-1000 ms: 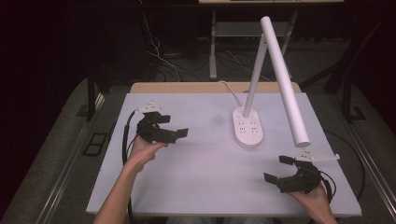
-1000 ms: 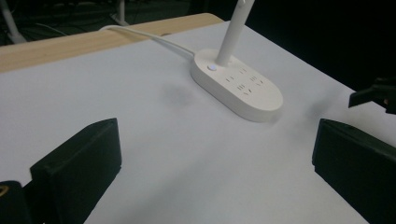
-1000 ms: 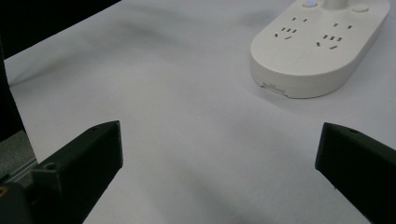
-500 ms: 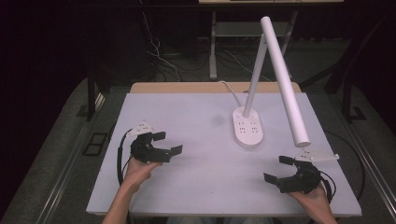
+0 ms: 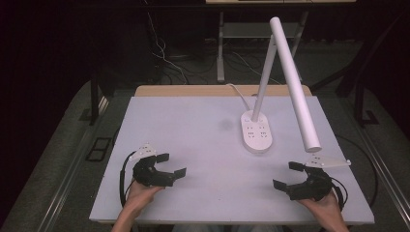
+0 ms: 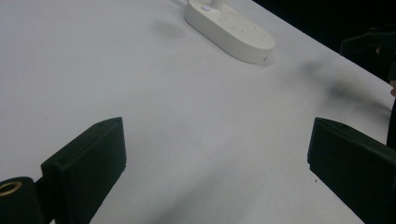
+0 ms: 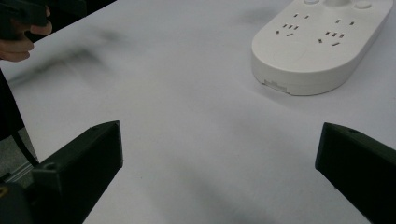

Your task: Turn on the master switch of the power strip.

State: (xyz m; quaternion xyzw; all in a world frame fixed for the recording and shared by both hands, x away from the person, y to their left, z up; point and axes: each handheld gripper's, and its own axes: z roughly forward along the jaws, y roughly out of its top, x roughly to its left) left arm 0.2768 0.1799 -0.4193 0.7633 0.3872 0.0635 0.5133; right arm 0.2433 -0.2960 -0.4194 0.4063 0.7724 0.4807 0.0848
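- Two grippers, both empty: your left gripper (image 5: 170, 164) sits at the near-left of the table (image 5: 193, 125), your right gripper (image 5: 289, 175) at the near-right, each with jaws spread wide on bare surface.
- Desk lamp stands right of centre toward the far edge, well apart from both grippers. Its oval base (image 5: 256, 132) lies flat; the thin stem (image 5: 263, 82) rises from the base's far end, and the long tube head (image 5: 295, 82) slants down to the near right, overhanging the table.
- Base top carries socket holes and buttons, seen from the right gripper view (image 7: 322, 42). White cord (image 5: 239, 92) trails off the far edge.
- Judged handling: hard, smooth plastic, so slippery under the jaws. Weight likely sits low in the base; the overhanging head makes it top-heavy if lifted high.
- Where to take hold: clamp across the narrow width of the base, or low on the stem.
- The head would lever the hinge. Mind the cord's drag.
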